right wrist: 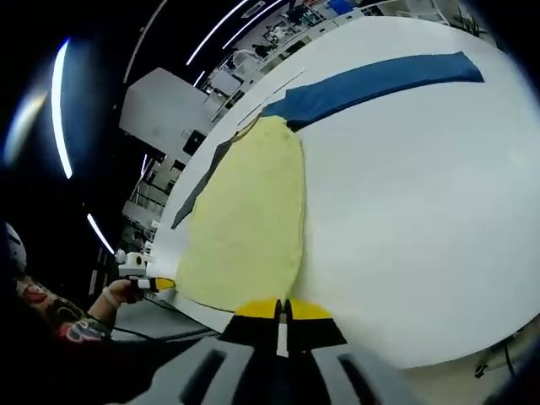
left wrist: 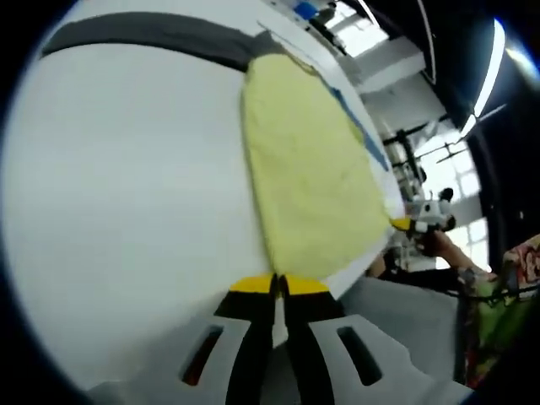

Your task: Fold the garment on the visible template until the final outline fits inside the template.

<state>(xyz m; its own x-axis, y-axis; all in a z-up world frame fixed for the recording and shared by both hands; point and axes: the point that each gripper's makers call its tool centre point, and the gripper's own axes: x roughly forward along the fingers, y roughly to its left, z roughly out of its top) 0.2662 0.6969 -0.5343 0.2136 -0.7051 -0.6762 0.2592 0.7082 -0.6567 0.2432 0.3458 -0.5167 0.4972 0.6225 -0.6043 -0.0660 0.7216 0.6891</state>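
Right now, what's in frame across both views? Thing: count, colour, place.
Garment: 1, pale yellow, flat on the table, its near edge at both tongs' tips.
Table: 1, white, under everything.
Grey tape strip: 1, dark grey, on the table at the garment's far end in the left gripper view.
Blue tape strip: 1, blue, on the table past the garment in the right gripper view.
Ceiling lights: several, white, in the background.
Left tongs: 1, yellow-tipped, jaws shut at the garment's edge.
Right tongs: 1, yellow-tipped, jaws shut at the garment's edge.
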